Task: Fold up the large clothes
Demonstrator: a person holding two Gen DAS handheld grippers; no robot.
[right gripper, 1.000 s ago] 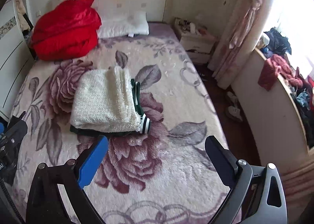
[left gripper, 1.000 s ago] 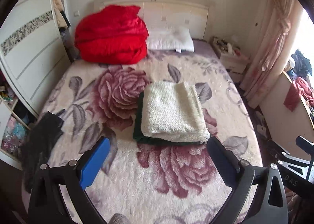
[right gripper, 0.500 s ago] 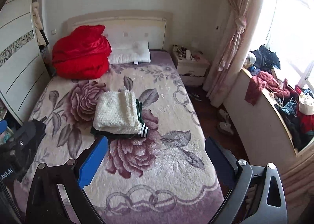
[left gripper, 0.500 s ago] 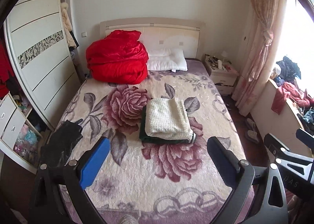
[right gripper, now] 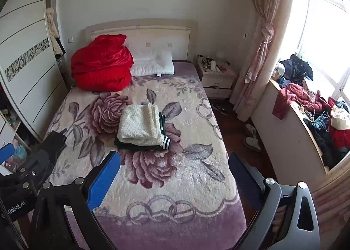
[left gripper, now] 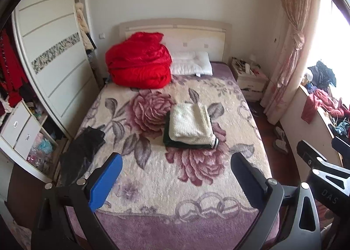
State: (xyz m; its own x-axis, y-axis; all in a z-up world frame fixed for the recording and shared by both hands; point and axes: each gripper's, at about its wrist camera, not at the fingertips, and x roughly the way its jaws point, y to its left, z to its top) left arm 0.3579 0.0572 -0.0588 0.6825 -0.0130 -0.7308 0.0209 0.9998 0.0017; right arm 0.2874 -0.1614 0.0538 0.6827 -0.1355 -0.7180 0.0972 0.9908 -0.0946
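A folded cream fleece garment (left gripper: 190,123) lies on top of a folded dark green garment (left gripper: 186,144) in the middle of the bed (left gripper: 175,184); the stack also shows in the right wrist view (right gripper: 140,125). A black garment (left gripper: 81,151) lies unfolded at the bed's left edge. My left gripper (left gripper: 175,175) is open and empty, held well back above the foot of the bed. My right gripper (right gripper: 174,175) is open and empty too, beside it on the right.
A red quilt (left gripper: 140,64) and a white pillow (left gripper: 190,66) lie at the headboard. A wardrobe (left gripper: 50,64) stands left. A nightstand (right gripper: 216,79), curtain (right gripper: 262,42) and a ledge piled with clothes (right gripper: 317,114) are on the right. Slippers (right gripper: 251,136) lie on the floor.
Both grippers have pulled back and up from the bed; the folded stack looks much smaller and the whole room shows. Both stay open and empty.
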